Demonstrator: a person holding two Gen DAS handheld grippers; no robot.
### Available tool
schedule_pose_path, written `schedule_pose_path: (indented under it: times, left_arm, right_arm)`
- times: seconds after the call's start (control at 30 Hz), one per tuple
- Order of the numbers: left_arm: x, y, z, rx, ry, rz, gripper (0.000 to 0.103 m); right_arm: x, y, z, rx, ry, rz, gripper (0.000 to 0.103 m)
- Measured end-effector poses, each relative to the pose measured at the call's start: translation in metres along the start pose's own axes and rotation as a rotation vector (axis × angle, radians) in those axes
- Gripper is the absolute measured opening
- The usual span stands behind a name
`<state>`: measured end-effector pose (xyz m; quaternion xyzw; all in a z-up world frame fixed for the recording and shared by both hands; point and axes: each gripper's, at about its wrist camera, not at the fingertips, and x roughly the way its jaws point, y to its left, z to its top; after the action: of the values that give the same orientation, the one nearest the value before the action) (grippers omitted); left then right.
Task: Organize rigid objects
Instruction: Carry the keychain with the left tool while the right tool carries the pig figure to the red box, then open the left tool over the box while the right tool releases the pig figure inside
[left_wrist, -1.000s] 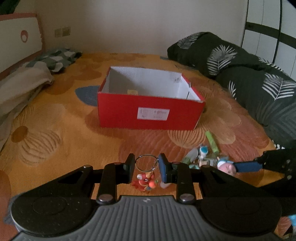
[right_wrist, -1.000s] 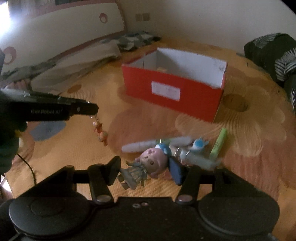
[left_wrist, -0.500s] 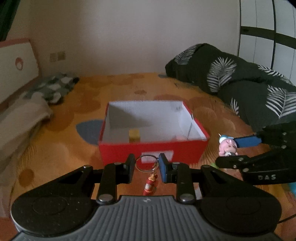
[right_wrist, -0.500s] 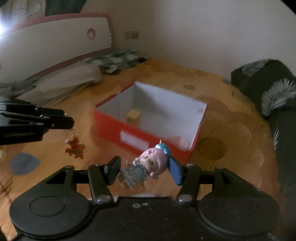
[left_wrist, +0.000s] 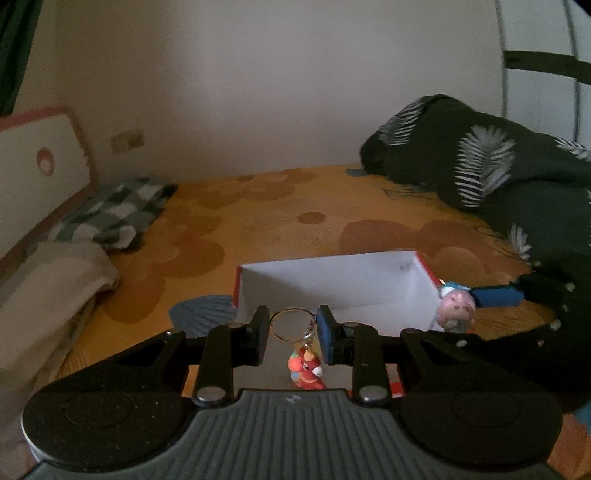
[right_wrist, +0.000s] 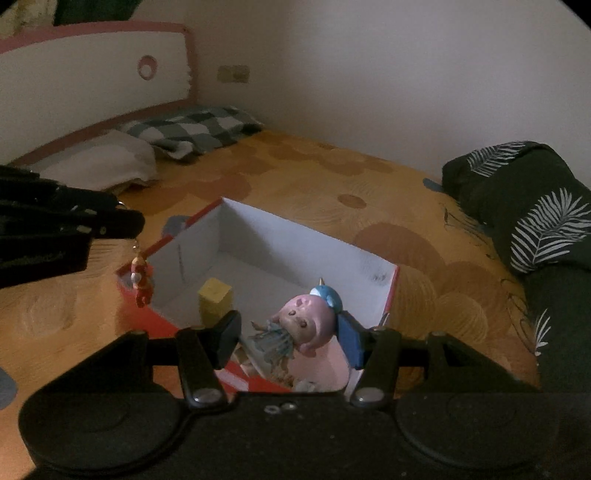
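Observation:
My left gripper (left_wrist: 292, 328) is shut on a keyring (left_wrist: 291, 325) from which a small red figure (left_wrist: 306, 367) hangs; it shows over the box's left rim in the right wrist view (right_wrist: 139, 282). My right gripper (right_wrist: 288, 338) is shut on a small doll (right_wrist: 301, 325) with a pink head and blue cap, held over the near right part of the box; the doll also shows in the left wrist view (left_wrist: 456, 306). The red box (right_wrist: 388, 295) has white inner walls and stands open on the orange bed. A yellow block (right_wrist: 215, 301) stands inside it.
The dark leaf-print duvet (right_wrist: 535, 229) lies at the right. A checked pillow (right_wrist: 192, 129), a white pillow (right_wrist: 99, 166) and the headboard (right_wrist: 92, 81) are at the far left. The wall (left_wrist: 258, 92) stands behind the bed.
Both grippers have risen from the bed surface and moved forward over the box, each carrying its object. The loose items on the bed have dropped out of view.

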<state>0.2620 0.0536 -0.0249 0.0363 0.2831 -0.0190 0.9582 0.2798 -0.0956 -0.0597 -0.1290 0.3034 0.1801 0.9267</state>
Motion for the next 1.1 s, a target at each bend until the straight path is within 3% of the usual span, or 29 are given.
schedule_pose_path:
  times: [0.47,0.83,1.1]
  left_arm:
    - [0.079,0.006,-0.019,-0.016,0.127,0.096,0.027]
    - [0.103,-0.007,-0.035,0.02,0.209,0.098,0.027]
    - [0.111,-0.012,-0.049,0.005,0.264,0.073,0.027]
  right_arm:
    - [0.066,-0.012,-0.014,0.144,0.133,-0.038,0.056]
    - [0.08,-0.014,-0.027,0.189,0.187,-0.035,0.053]
    - [0.074,-0.018,-0.031,0.21,0.173,-0.028,0.062]
